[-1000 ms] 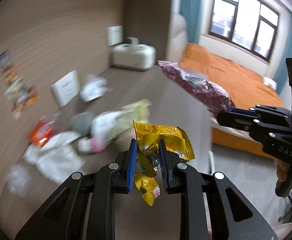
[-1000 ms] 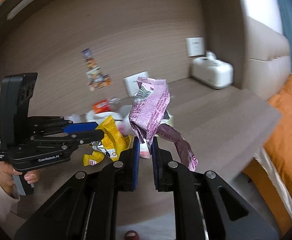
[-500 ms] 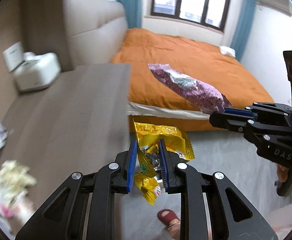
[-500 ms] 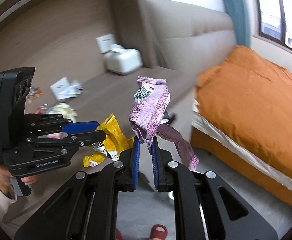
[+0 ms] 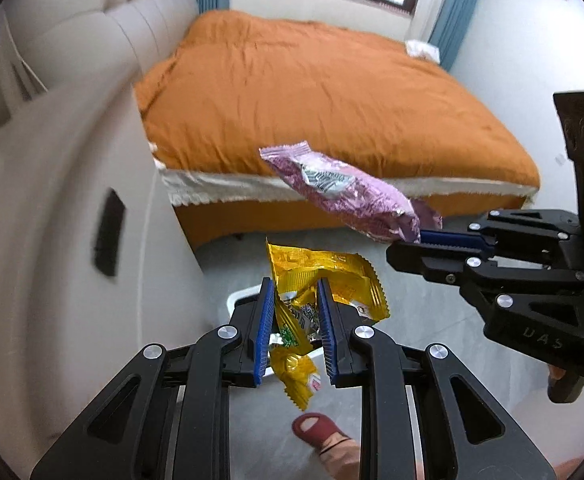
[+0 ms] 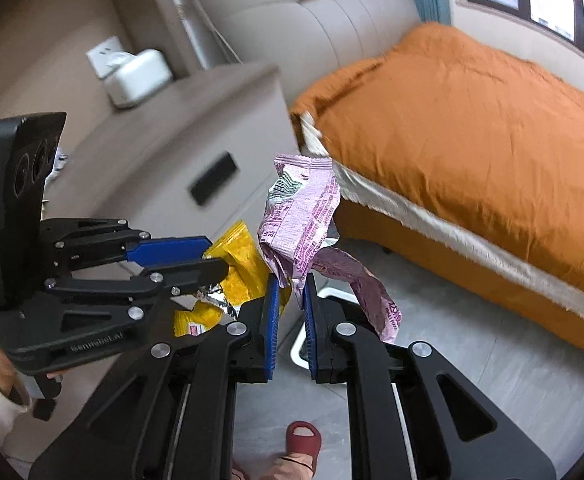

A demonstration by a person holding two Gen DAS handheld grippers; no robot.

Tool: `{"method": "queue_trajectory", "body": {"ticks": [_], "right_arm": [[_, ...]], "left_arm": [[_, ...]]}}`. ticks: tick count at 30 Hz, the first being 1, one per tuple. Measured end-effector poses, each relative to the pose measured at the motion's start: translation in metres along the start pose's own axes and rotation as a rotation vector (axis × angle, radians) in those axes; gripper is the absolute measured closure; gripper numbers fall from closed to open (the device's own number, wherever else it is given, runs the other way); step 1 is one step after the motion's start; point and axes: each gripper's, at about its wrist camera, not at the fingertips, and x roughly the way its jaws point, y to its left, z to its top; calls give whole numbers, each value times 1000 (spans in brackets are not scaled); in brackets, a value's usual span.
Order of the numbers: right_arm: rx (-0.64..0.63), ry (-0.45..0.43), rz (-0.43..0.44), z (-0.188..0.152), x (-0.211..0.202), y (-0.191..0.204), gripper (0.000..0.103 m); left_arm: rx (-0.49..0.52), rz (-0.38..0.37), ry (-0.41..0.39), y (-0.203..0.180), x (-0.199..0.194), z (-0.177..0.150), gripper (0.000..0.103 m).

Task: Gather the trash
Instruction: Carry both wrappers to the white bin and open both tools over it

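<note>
My left gripper (image 5: pixel 293 296) is shut on a crumpled yellow snack wrapper (image 5: pixel 323 280) and holds it in the air above the floor. My right gripper (image 6: pixel 290 292) is shut on a crumpled purple wrapper (image 6: pixel 299 216), which also shows in the left wrist view (image 5: pixel 347 192). The yellow wrapper shows in the right wrist view (image 6: pixel 240 264) to the left of the purple one. A white bin rim (image 5: pixel 244 294) peeks out on the floor behind my left fingers, and it shows in the right wrist view (image 6: pixel 297 344) below my right fingers. Most of the bin is hidden.
A bed with an orange cover (image 5: pixel 311 88) fills the far side. A grey-beige cabinet (image 5: pixel 52 240) stands at the left, with a white box (image 6: pixel 140 76) on top. The floor is grey tile (image 5: pixel 431 352). A foot in a red slipper (image 5: pixel 319 432) is below.
Both grippers swung away from the littered cabinet top toward the bed and down toward the floor, carrying their wrappers. The bin rim came into view.
</note>
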Motion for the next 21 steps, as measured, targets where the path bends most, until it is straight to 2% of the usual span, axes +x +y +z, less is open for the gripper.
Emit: {"method": "queue_trajectory", "body": {"ticks": [4, 8, 12, 17, 21], "right_arm": [[30, 50, 4, -15, 47, -24, 90], [79, 111, 22, -36, 104, -47, 90], [117, 166, 34, -59, 159, -68, 90], [143, 231, 38, -81, 221, -85, 90], [150, 276, 33, -98, 256, -95, 90]], "left_arm": [[-17, 17, 59, 2, 56, -9, 82], [-87, 1, 122, 15, 124, -25, 82], [-117, 14, 197, 31, 190, -44, 81], [-152, 3, 264, 47, 248, -68, 81], [-148, 3, 293, 51, 275, -83, 81]]}}
